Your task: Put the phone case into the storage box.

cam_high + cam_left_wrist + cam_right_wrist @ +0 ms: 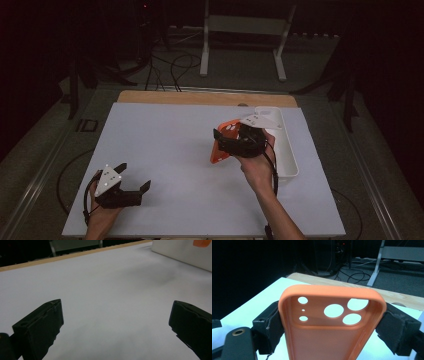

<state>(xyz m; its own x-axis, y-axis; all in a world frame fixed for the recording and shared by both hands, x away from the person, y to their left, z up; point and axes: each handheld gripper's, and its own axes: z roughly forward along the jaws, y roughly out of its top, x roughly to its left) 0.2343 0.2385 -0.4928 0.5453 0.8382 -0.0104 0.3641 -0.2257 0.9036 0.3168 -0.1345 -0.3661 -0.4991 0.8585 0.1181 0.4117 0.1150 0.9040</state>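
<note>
orange soft-plastic phone case with round camera holes [332,322] already picked up, raised off the white table top [165,150], just left of the white oblong tray [287,150]; setting down seemingly left to do; clamped by its two long edges between the closed-in jaws of the right gripper [235,142]; left gripper [132,182] well apart, near the table's front-left corner, spread wide, holding nothing.
</note>
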